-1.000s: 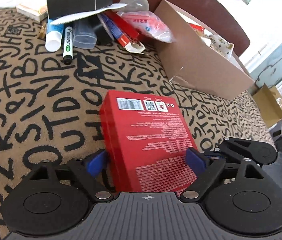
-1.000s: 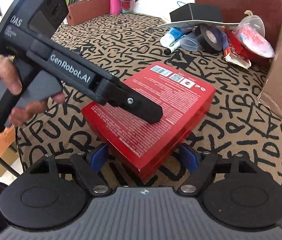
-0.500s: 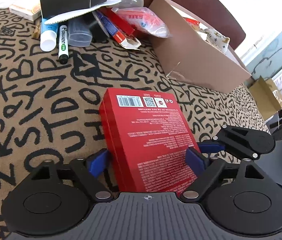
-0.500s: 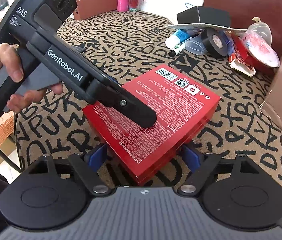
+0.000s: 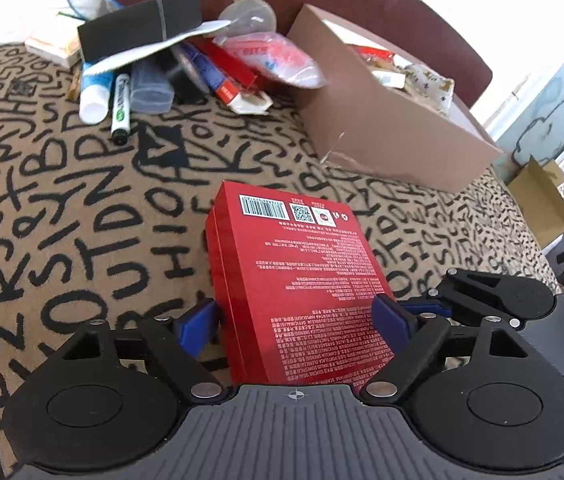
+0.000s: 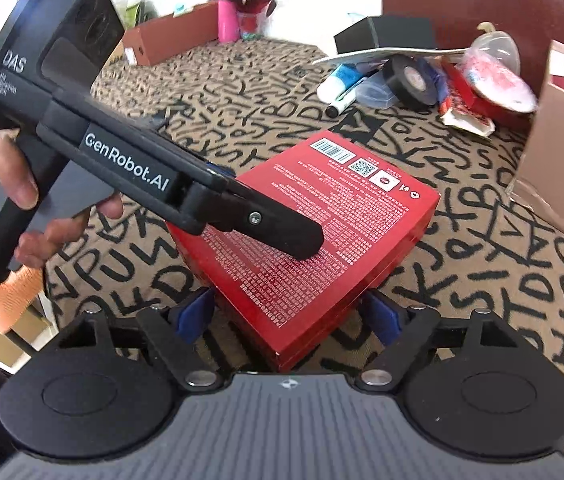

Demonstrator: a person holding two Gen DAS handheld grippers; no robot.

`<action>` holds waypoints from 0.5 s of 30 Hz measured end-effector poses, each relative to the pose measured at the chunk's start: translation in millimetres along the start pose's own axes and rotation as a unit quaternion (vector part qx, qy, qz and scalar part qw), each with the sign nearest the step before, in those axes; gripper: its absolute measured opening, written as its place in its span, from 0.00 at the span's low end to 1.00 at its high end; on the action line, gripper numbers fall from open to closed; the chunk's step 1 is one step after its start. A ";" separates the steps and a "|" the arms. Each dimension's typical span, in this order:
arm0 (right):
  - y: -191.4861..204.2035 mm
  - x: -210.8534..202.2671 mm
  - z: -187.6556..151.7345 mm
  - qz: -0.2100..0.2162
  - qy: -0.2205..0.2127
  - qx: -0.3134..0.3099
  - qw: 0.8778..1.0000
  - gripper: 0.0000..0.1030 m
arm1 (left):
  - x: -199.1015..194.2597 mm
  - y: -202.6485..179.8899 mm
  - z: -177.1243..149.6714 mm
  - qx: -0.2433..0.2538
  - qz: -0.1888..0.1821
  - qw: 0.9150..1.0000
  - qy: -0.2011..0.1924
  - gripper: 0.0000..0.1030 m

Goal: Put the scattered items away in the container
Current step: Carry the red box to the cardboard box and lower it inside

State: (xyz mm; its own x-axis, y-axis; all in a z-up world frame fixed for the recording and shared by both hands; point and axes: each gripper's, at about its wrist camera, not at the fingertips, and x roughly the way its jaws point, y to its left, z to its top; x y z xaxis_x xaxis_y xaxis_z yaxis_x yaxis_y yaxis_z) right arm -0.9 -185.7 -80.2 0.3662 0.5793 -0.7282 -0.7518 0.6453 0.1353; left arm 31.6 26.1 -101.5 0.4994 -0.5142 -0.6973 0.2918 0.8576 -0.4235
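Note:
A flat red box (image 5: pixel 301 260) with white print is between the jaws of both grippers over the lettered tablecloth. My left gripper (image 5: pixel 293 320) has its blue pads against the box's two long sides, and its jaws are closing. From the right wrist view the left gripper (image 6: pixel 282 232) reaches over the red box (image 6: pixel 321 220) from the left. My right gripper (image 6: pixel 287 316) holds the box's near corner, one pad on each side of it. The open cardboard box (image 5: pixel 381 132) stands at the back right with several items inside.
A pile lies at the back: a marker (image 5: pixel 120 108), a white tube (image 5: pixel 92 92), a black tape roll (image 6: pixel 409 80), a black box (image 5: pixel 142 28), a clear funnel (image 5: pixel 250 16) and a red-and-white packet (image 5: pixel 282 60). A hand (image 6: pixel 10 192) holds the left gripper. A small carton (image 5: pixel 541 200) sits past the table's right edge.
The left gripper has shifted a little with the red box still between its pads, so the pile and the cardboard box sit lower in its view. The right gripper has kept its place.

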 end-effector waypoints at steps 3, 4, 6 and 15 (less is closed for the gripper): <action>-3.2 -17.5 3.5 -0.016 -0.017 -0.004 1.000 0.81 | -5.6 -16.7 11.5 0.020 -0.003 1.000 -0.013 0.78; -4.8 -24.2 5.0 -0.022 -0.024 -0.006 0.999 0.81 | -8.0 -23.7 15.6 0.028 -0.005 0.999 -0.019 0.78; -9.3 -37.4 8.4 -0.033 -0.035 -0.004 0.999 0.81 | -10.8 -37.2 23.5 0.041 -0.010 0.999 -0.031 0.78; -35.8 -89.1 25.2 -0.093 -0.088 -0.030 0.991 0.80 | -15.0 -94.0 68.0 0.074 -0.033 0.993 -0.081 0.78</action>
State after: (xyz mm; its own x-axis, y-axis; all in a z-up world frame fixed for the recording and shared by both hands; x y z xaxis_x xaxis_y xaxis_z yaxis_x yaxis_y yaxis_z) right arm 7.2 -247.9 -3.2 0.5874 0.5346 -0.6076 -0.6914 0.7217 -0.0333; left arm 52.2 -46.2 -12.0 0.5956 -0.5720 -0.5639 0.4390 0.8198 -0.3678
